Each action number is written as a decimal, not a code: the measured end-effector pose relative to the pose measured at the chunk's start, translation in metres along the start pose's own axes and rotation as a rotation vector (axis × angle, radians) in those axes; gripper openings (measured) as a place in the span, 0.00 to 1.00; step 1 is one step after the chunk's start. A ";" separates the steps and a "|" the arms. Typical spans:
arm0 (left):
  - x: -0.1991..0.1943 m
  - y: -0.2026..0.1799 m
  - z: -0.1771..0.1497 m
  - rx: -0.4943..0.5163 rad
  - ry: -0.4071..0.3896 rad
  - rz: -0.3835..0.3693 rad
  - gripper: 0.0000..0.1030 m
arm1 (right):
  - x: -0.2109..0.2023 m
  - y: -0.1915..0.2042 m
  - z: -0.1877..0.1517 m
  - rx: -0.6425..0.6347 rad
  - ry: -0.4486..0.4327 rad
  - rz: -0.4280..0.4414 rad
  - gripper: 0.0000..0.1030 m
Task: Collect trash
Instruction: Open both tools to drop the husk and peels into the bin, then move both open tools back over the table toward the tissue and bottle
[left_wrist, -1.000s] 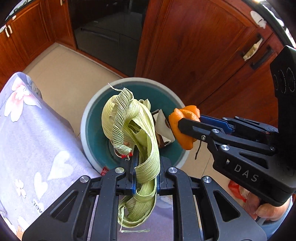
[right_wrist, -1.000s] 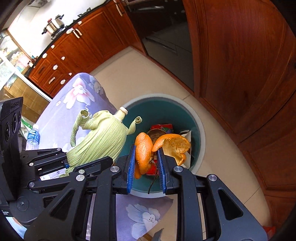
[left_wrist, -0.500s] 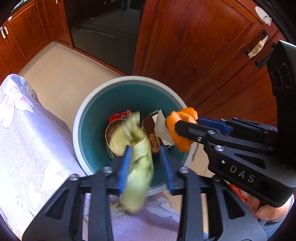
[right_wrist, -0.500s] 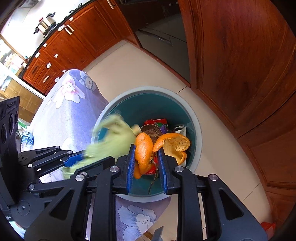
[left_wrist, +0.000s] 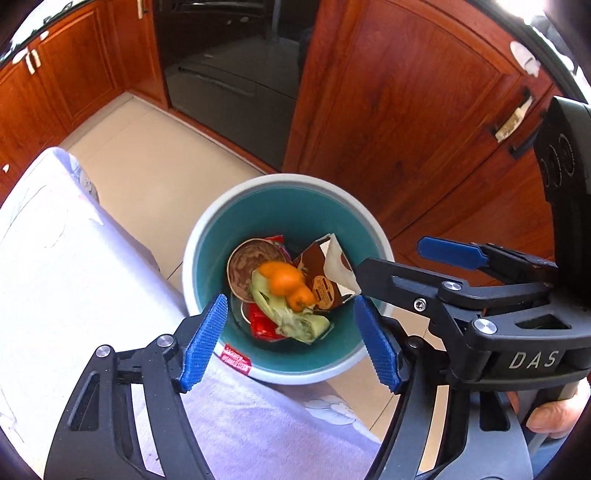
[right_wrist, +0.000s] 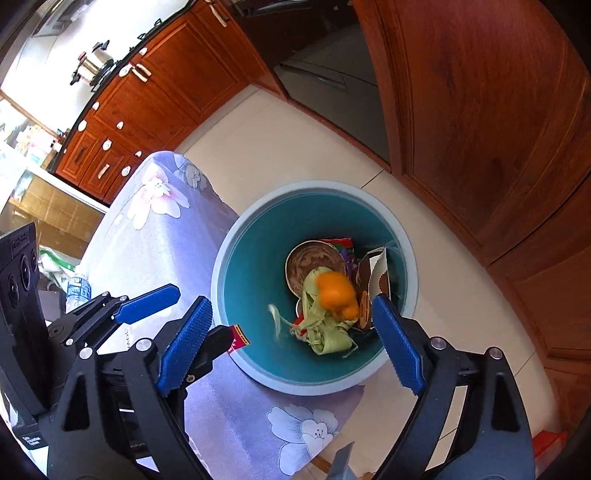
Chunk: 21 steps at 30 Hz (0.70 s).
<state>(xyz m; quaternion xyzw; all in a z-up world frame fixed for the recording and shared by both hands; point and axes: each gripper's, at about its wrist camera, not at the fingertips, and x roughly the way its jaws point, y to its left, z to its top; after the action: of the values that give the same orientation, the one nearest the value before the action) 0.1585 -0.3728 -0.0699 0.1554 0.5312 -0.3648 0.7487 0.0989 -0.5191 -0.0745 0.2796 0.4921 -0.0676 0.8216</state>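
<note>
Releasing trash over the bin: left hand-held gripper (left_wrist: 291, 343) jaws opening, empty, w/ corn husk (left_wrist: 291, 317) already inside teal bin (left_wrist: 207, 236). Right hand-held gripper (right_wrist: 291, 343) also opening, empty; orange peel (right_wrist: 336, 291) blurred, falling in. Keep both centred over bin till everything lands.

Both grippers are showing black skeletal frames with triangular cutouts and silver screws. The left gripper (left_wrist: 291, 339) is wearing ridged blue pads (left_wrist: 205, 341); at three o'clock, the right gripper (left_wrist: 391, 275) is displaying white "DAS" lettering.
</note>
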 end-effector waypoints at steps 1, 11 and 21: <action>-0.002 0.002 -0.002 -0.005 -0.001 0.000 0.70 | -0.001 0.002 0.000 0.000 0.000 0.000 0.82; -0.024 0.015 -0.008 -0.034 -0.045 0.004 0.77 | -0.012 0.025 -0.005 -0.027 -0.006 -0.016 0.82; -0.057 0.027 -0.032 -0.041 -0.100 0.028 0.84 | -0.028 0.052 -0.018 -0.061 -0.038 -0.024 0.87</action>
<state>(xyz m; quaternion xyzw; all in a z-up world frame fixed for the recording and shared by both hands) 0.1466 -0.3129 -0.0349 0.1289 0.4982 -0.3506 0.7825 0.0906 -0.4712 -0.0368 0.2470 0.4817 -0.0678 0.8381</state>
